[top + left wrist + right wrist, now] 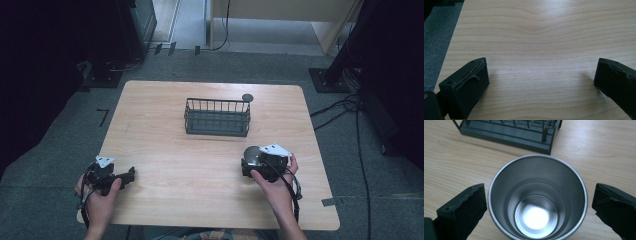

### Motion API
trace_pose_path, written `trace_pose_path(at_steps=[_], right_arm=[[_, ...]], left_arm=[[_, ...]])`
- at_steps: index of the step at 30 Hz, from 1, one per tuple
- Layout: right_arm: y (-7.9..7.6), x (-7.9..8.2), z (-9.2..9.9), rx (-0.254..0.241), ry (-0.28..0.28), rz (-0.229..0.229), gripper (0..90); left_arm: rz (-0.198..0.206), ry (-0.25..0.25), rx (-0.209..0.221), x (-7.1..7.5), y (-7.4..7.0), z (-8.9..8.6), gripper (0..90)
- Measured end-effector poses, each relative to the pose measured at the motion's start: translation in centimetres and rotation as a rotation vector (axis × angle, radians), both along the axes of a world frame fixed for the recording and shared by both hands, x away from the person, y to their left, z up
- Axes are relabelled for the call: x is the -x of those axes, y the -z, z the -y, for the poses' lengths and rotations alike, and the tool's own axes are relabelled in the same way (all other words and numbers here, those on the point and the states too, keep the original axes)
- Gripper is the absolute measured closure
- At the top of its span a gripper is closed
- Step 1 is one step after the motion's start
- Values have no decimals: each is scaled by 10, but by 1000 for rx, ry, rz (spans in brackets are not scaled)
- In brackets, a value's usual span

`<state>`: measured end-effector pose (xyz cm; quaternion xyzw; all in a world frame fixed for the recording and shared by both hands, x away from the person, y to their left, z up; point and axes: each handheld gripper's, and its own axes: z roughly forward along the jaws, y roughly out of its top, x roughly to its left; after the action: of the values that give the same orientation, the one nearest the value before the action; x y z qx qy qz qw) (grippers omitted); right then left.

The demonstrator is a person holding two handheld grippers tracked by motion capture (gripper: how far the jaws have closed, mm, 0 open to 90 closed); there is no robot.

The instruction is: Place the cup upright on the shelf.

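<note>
An empty steel cup [536, 202] stands upright on the wooden table [190, 165], right of centre [252, 152]. My right gripper [541, 195] is open with one jaw on each side of the cup, the left jaw almost at its rim; it sits near the table's right side [252, 162]. A dark wire basket [217, 131] stands in the middle of the table, just beyond the cup [506, 138]. My left gripper [131, 175] rests at the front left corner, open over bare wood [541, 72] with nothing between its jaws.
A small dark round disc [247, 97] lies behind the basket's back right corner. Grey carpet surrounds the table, with cables [350, 107] on the floor at the right and dark equipment stands at the back.
</note>
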<state>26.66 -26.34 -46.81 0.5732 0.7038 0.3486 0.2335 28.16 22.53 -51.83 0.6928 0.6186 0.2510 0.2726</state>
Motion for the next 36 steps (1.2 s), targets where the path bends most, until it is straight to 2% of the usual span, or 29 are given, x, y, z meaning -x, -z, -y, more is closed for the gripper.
trace_pose_path(at_steps=[7,11,13,14,22,36], right_arm=[[17,-6,-2,29,18,-35,9],[22,-6,-4,29,13,-28,105],[23,-5,-5,20,-5,-20,174],[23,-5,-6,31,-18,-13,176],[21,-5,-6,34,-25,-9,180],[1,-5,-12,21,-59,31,181]], left_arm=[[0,0,0,0,0,0,0],[0,0,0,0,0,0,0],[0,0,0,0,0,0,0],[0,0,0,0,0,0,0],[-1,0,-1,0,0,0,0],[0,0,0,0,0,0,0]])
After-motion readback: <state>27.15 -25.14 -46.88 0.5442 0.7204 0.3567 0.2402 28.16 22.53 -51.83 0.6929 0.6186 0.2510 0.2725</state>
